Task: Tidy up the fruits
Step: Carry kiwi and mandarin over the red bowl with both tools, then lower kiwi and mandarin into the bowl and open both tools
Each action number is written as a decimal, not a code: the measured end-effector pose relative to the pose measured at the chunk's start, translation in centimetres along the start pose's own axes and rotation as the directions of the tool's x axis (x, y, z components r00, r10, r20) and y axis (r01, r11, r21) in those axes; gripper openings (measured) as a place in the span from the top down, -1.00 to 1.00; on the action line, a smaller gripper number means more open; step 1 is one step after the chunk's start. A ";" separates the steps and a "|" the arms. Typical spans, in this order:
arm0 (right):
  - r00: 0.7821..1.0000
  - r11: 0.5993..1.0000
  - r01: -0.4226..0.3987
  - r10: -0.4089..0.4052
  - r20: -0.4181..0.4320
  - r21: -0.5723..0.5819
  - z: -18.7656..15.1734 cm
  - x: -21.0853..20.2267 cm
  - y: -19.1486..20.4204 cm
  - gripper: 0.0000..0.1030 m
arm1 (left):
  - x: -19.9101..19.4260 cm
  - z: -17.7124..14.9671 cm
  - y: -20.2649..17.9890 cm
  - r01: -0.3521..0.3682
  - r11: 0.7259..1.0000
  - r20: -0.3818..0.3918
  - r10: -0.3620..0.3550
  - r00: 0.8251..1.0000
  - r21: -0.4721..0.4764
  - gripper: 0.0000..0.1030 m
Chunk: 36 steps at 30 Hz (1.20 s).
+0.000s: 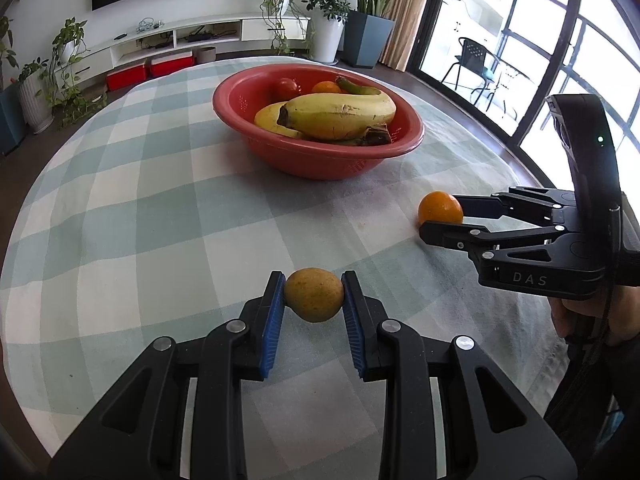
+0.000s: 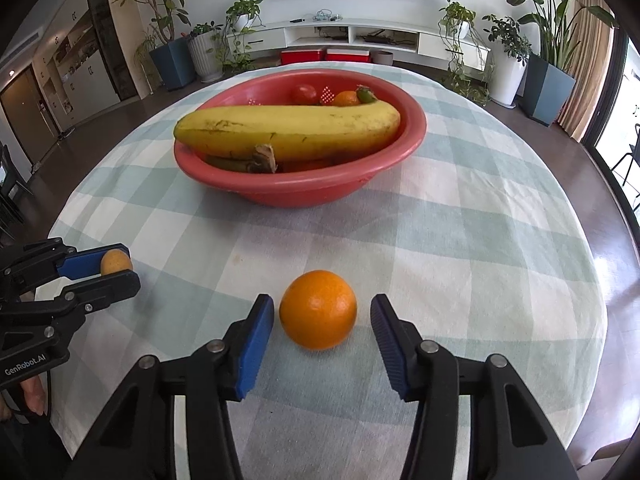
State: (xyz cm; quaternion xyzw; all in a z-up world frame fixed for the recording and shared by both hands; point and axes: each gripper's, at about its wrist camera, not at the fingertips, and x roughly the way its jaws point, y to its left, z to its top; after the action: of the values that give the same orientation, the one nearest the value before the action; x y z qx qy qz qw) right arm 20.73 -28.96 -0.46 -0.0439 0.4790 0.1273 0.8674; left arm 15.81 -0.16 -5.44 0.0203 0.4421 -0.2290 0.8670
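My left gripper [image 1: 314,294] is shut on a small yellow-brown fruit [image 1: 314,295], its blue pads pressing both sides; it also shows in the right wrist view [image 2: 116,263]. My right gripper [image 2: 322,312] is open around an orange [image 2: 318,315] that rests on the checked tablecloth [image 2: 460,240]; the pads stand apart from it. The orange also shows in the left wrist view [image 1: 440,208] between the right gripper's fingers. A red bowl [image 2: 414,136] beyond holds bananas [image 2: 288,130], a tomato [image 2: 303,94] and a small orange [image 2: 346,99].
The round table's edge curves close on both sides. Potted plants [image 2: 548,32], a white TV shelf [image 2: 360,32] and red boxes [image 2: 324,56] stand behind the table. Glass doors [image 1: 520,60] are to the right.
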 end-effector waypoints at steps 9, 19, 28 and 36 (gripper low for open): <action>1.000 1.000 -0.018 0.018 0.001 0.008 -0.4 0.1 -0.2 0.20 | 0.2 0.0 0.3 -0.004 1.000 -0.001 0.004 1.000 -0.012 0.48; 0.995 0.997 -0.060 0.055 0.085 0.051 -0.4 -3.4 -1.6 0.21 | -1.6 1.5 0.7 -0.004 1.000 0.042 0.005 0.999 -0.024 0.48; 0.983 0.997 -0.059 0.049 0.178 0.048 4.2 -6.7 -3.6 0.21 | -4.1 9.0 1.4 -0.061 0.997 0.122 0.055 0.991 0.049 0.48; 0.980 0.997 -0.065 0.070 0.185 -0.033 10.0 -4.7 -1.9 0.21 | -1.3 15.6 1.2 -0.071 0.992 0.100 0.060 0.993 0.107 0.48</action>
State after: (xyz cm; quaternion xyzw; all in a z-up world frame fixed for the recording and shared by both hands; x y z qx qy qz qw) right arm 27.00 -29.67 8.80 -0.0271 0.3952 0.1664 0.9030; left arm 27.50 -2.27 4.86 0.0716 0.3852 -0.2254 0.8920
